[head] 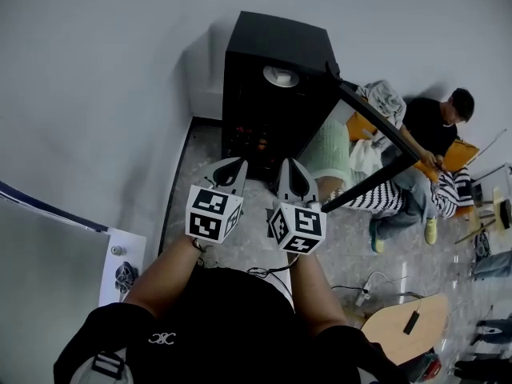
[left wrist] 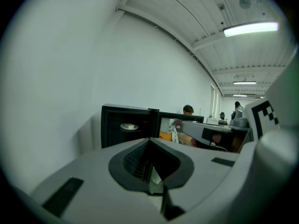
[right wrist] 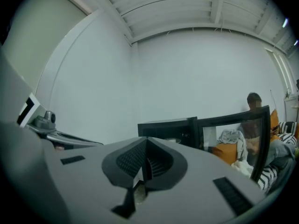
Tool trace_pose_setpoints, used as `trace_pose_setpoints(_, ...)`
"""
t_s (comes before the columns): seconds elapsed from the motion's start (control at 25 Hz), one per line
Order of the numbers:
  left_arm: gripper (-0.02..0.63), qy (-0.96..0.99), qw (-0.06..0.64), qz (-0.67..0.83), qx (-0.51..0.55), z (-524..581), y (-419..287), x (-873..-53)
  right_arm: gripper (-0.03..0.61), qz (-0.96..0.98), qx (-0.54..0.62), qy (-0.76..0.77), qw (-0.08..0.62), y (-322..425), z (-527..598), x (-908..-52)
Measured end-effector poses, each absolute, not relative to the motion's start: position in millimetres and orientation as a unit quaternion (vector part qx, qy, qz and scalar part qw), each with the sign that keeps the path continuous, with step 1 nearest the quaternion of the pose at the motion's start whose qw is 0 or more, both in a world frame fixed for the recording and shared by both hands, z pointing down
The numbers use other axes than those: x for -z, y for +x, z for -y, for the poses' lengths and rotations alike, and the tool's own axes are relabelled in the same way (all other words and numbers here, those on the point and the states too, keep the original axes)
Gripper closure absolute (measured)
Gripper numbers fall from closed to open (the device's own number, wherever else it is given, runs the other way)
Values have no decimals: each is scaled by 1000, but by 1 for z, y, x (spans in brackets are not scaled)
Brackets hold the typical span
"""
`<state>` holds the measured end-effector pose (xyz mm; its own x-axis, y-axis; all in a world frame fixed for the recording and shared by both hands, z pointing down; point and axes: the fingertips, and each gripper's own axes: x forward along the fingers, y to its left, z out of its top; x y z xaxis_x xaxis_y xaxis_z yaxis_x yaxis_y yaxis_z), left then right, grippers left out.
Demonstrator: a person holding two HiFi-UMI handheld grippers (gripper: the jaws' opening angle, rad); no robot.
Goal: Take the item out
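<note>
Cabinet (head: pixel 276 38) ahead of both grippers, door (head: pixel 376 130) open, plate (head: pixel 281 76) inside. Left gripper (head: pixel 234 169) jaws together, empty; right gripper (head: pixel 293 179) likewise.

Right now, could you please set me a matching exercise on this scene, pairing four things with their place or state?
Things:
1. door
2. plate
3. left gripper
4. seated person

Place or state:
A. jaws together, holding nothing
B. swung open
C. inside the black cabinet, high up
D. beside the cabinet, beyond its door

Pairs: 1-B, 2-C, 3-A, 4-D
</note>
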<state>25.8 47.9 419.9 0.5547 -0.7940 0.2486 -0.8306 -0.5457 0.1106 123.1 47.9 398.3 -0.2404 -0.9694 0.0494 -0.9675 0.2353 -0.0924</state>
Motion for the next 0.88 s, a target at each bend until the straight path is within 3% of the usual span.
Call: trace_pose_setpoints(0.88, 606, 896, 125, 418, -85, -1, -17, -436, 572, -752, 75, -655, -16, 83, -17, -416)
